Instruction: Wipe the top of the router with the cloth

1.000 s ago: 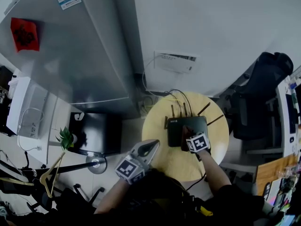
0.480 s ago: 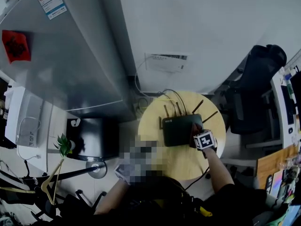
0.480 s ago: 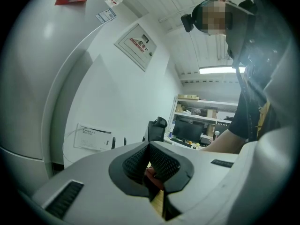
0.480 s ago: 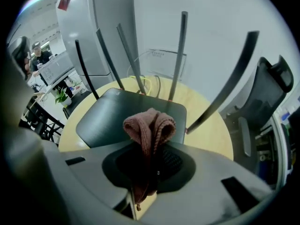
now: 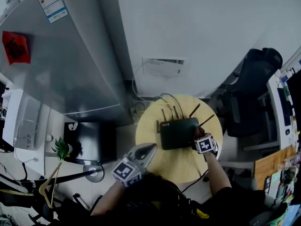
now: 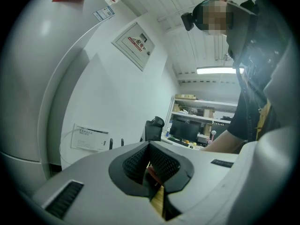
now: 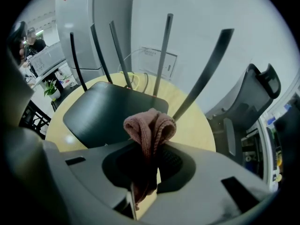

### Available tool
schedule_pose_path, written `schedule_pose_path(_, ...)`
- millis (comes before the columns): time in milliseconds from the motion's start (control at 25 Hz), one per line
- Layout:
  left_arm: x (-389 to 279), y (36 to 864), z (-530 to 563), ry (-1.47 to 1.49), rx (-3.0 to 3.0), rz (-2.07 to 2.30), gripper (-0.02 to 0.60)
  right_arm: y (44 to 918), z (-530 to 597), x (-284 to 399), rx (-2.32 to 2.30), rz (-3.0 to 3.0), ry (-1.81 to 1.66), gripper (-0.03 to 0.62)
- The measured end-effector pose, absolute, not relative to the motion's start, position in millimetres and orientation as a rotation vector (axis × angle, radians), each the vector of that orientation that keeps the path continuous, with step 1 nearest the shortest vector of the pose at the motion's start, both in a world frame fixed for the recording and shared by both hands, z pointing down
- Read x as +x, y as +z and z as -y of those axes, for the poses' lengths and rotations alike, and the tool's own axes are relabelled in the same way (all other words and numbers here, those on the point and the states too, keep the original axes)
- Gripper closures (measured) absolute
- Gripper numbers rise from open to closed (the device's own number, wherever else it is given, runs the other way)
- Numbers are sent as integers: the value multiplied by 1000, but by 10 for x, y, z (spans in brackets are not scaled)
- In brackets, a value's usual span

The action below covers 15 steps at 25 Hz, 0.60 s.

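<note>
No legible text, QR-code sticker point(image 5: 51, 0) on grey cabinet point(image 5: 70, 65), red sign point(image 5: 15, 47), wall notice point(image 5: 162, 66) too small

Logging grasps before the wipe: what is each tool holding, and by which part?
The right tool pinches the bunched pink cloth just behind its fold, which pokes out ahead of the jaws. The left tool is shut on nothing.

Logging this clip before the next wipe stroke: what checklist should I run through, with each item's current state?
1. Cloth clamped in right gripper: ok.
2. Cloth touching the router top: cannot tell.
3. Router top bare of other things: ok.
4. Antennas standing along the far edge, outside the wiping area: ok.
5. Left gripper shut, empty, away from the router: ok.
</note>
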<state>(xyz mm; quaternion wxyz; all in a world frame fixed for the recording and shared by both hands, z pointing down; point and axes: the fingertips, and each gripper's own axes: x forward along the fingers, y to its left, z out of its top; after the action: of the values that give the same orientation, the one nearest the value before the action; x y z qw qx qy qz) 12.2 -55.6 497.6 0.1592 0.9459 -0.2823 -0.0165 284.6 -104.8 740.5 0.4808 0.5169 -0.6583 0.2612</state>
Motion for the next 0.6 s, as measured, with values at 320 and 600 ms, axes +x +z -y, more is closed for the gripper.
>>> schedule_pose_path(320, 126, 4919, 561, -61, 2723, 775, 580, 7430, 1054, 3038, 1276, 1555, 650, 530)
schedule_pose_path(600, 133, 4881, 554, -63, 2750, 733, 580, 7265, 962, 3338, 1320, 1433, 544, 530)
